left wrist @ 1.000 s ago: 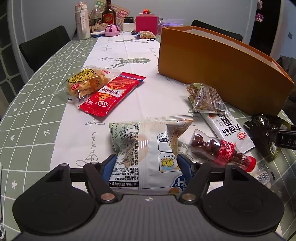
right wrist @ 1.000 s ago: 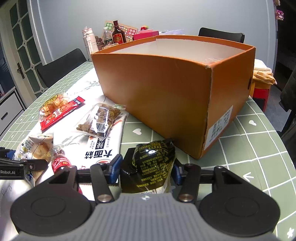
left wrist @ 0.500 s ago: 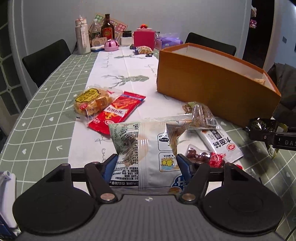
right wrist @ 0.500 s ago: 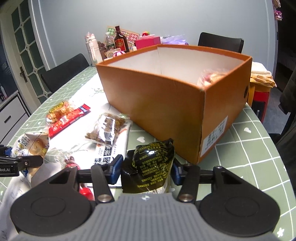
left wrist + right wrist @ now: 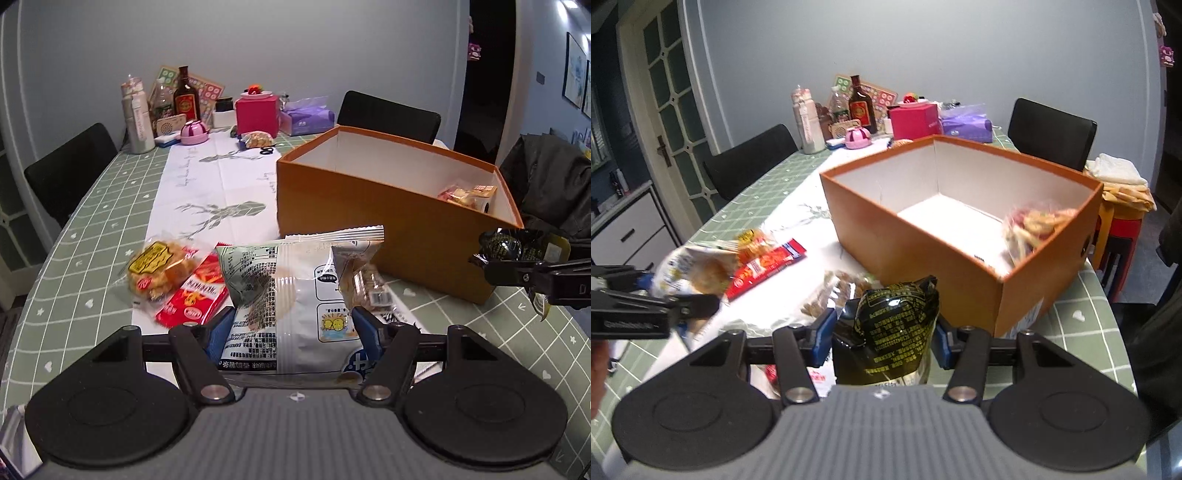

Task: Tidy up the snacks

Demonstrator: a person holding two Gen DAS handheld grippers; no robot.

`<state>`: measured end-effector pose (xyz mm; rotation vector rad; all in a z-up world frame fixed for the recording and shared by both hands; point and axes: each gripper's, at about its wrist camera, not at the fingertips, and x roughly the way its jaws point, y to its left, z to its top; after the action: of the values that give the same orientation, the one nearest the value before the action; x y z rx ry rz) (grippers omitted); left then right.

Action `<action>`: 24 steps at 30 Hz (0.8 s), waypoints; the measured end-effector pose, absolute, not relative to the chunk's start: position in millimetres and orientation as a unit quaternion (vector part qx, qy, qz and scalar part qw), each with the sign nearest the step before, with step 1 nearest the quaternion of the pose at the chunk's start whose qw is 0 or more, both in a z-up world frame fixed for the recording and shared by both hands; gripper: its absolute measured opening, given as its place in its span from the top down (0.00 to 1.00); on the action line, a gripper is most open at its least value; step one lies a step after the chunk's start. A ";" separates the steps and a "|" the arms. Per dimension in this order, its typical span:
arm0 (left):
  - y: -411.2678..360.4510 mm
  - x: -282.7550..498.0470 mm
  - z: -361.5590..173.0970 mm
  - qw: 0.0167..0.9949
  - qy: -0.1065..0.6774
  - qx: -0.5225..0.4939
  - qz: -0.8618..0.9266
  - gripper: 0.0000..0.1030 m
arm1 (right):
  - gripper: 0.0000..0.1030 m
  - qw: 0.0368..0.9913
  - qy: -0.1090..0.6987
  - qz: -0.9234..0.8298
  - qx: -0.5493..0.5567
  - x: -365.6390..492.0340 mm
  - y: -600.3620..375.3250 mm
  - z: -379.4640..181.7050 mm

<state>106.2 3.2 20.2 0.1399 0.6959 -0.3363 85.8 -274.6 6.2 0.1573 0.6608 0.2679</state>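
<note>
My left gripper (image 5: 293, 326) is shut on a white snack bag (image 5: 295, 291) and holds it above the table, left of the orange box (image 5: 388, 218). My right gripper (image 5: 884, 334) is shut on a black snack pouch (image 5: 892, 325), raised in front of the box's near corner (image 5: 960, 266). The box holds a clear bag of snacks (image 5: 1032, 225) at its right end. On the table lie a yellow-label snack bag (image 5: 155, 269), a red packet (image 5: 195, 291) and a clear bag of brown snacks (image 5: 838, 290). The left gripper with its bag also shows in the right wrist view (image 5: 687, 295).
Bottles (image 5: 186, 98), a pink box (image 5: 256, 112) and a purple tissue pack (image 5: 306, 118) stand at the far end of the table. Black chairs (image 5: 388, 116) surround it. A red stool (image 5: 1123, 229) with folded cloths stands right of the box.
Both grippers have risen with their bags, so the inside of the orange box now shows. The snacks left on the table have dropped lower in view.
</note>
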 end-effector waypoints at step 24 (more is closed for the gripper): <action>-76.2 161.2 73.5 0.918 0.310 0.122 -0.217 0.24 | 0.50 0.933 0.326 0.148 0.039 152.1 -312.7 69.0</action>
<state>161.2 -76.2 73.5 0.2502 0.6382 -0.4458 152.1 -312.7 69.0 0.0801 0.6671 0.3033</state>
